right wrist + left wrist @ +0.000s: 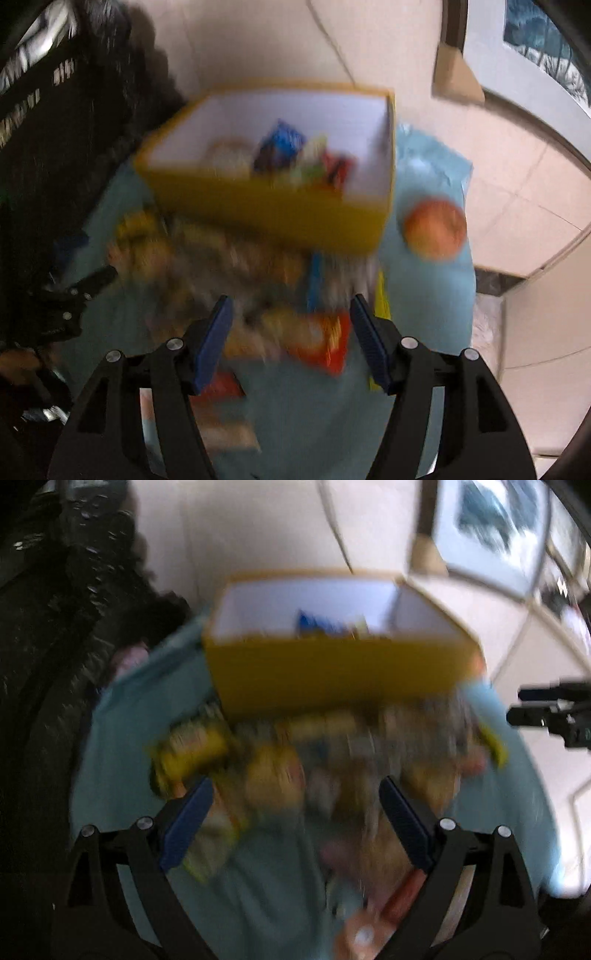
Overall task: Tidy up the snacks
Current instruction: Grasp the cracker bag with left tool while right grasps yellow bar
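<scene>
Both views are motion-blurred. A yellow box [332,672] with a white inside stands at the far side of a light blue cloth [266,886]; it also shows in the right wrist view [273,210] and holds several snack packs [284,147]. A pile of loose snack packs [295,760] lies on the cloth in front of the box. My left gripper [295,794] is open and empty above the pile. My right gripper [291,314] is open and empty above a red and yellow pack [321,339]. The right gripper shows at the right edge of the left wrist view [546,712].
An orange round object [436,229] lies on the cloth [424,295] right of the box. The cloth-covered surface stands over a pale tiled floor [517,192]. A dark bulky mass [55,664] fills the left side. A small cardboard box [458,77] sits on the floor behind.
</scene>
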Motion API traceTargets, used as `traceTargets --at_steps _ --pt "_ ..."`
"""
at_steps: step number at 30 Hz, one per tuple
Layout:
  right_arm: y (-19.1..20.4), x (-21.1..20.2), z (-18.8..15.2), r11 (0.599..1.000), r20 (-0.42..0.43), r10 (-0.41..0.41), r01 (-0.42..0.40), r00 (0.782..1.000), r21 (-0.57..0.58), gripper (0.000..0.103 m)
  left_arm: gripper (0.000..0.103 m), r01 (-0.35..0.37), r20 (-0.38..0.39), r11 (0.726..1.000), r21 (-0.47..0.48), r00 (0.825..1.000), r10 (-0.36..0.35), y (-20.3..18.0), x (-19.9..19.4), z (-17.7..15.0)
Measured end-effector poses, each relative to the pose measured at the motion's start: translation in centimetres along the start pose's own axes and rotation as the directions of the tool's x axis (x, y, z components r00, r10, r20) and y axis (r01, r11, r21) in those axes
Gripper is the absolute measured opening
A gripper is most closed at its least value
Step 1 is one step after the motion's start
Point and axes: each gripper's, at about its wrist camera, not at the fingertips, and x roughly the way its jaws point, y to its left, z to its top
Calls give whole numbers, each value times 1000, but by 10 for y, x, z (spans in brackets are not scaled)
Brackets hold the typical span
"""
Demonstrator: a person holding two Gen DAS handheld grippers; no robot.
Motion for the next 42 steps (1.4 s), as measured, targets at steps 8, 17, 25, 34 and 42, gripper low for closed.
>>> traceTargets --at_steps 8,17,25,34,42 --pt "-23 18 -27 995 -40 -72 74 997 68 66 93 54 -7 985 162 999 -54 -44 12 -45" --pt "-68 37 -32 981 -93 -142 152 985 120 66 93 53 -100 960 274 995 -26 -69 57 -62" --pt "-70 90 -22 983 -196 -173 183 965 33 50 86 76 -87 957 279 995 -54 -72 71 -55" --pt "-46 85 -35 998 -184 -49 53 982 20 21 50 202 -92 950 238 979 -185 -68 46 -64" --pt "-39 45 -66 993 -140 24 -7 990 121 21 50 223 -42 964 142 975 -219 -37 -6 -85"
